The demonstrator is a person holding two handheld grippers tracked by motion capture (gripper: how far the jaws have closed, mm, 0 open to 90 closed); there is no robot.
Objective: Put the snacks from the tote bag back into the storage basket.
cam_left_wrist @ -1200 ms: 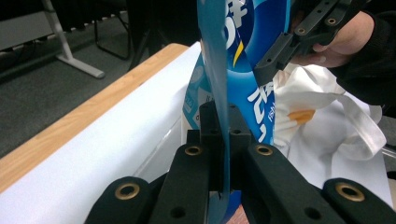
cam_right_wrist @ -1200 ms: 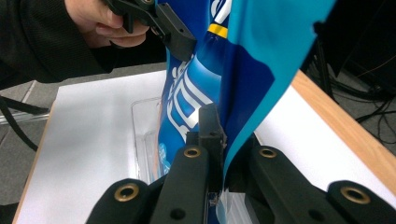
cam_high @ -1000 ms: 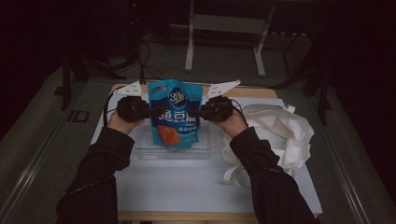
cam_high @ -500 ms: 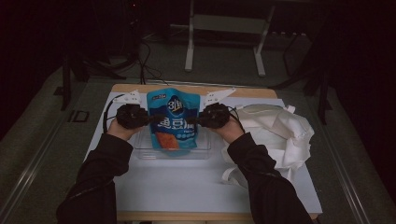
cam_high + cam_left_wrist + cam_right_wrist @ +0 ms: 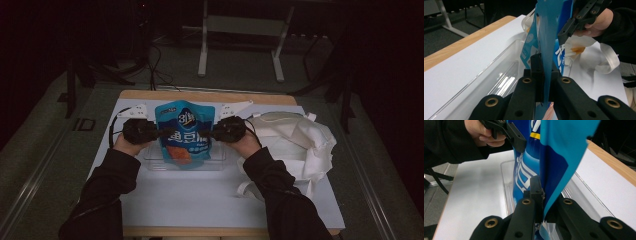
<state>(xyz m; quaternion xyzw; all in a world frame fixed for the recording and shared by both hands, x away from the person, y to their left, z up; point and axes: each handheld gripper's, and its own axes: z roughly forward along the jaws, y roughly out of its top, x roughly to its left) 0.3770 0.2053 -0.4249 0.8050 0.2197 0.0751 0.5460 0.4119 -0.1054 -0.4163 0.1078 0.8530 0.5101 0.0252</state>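
1. Nearest the person, two dark sleeves come in from the bottom of the high view. The left hand (image 5: 126, 145) and right hand (image 5: 246, 143) each carry a gripper over the white table cover (image 5: 200, 195).
2. The left gripper (image 5: 159, 133) has its jaws pressed together on the left edge of the blue snack pouch (image 5: 184, 135). In the left gripper view the thin blue film (image 5: 547, 62) runs straight up between the closed jaws.
3. The right gripper (image 5: 211, 134) pinches the opposite edge in the same way; the right gripper view has the pouch (image 5: 556, 165) clamped between its jaws, with the other gripper gripping the far side.
4. The pouch hangs upright between the two grippers, its lower part inside or just over the clear plastic tray (image 5: 220, 162). Whether the bottom touches the tray floor cannot be told.
5. Judged from this, the pick-up is done and the pouch is positioned at the tray. What looks left is to lower or lay it fully in the tray and let go on both sides.
6. To the right of the tray lies a crumpled white cloth bag (image 5: 300, 140), untouched.
7. Beyond the pouch the wooden table edge (image 5: 200, 95) shows, then a dark floor with a stand and cables.
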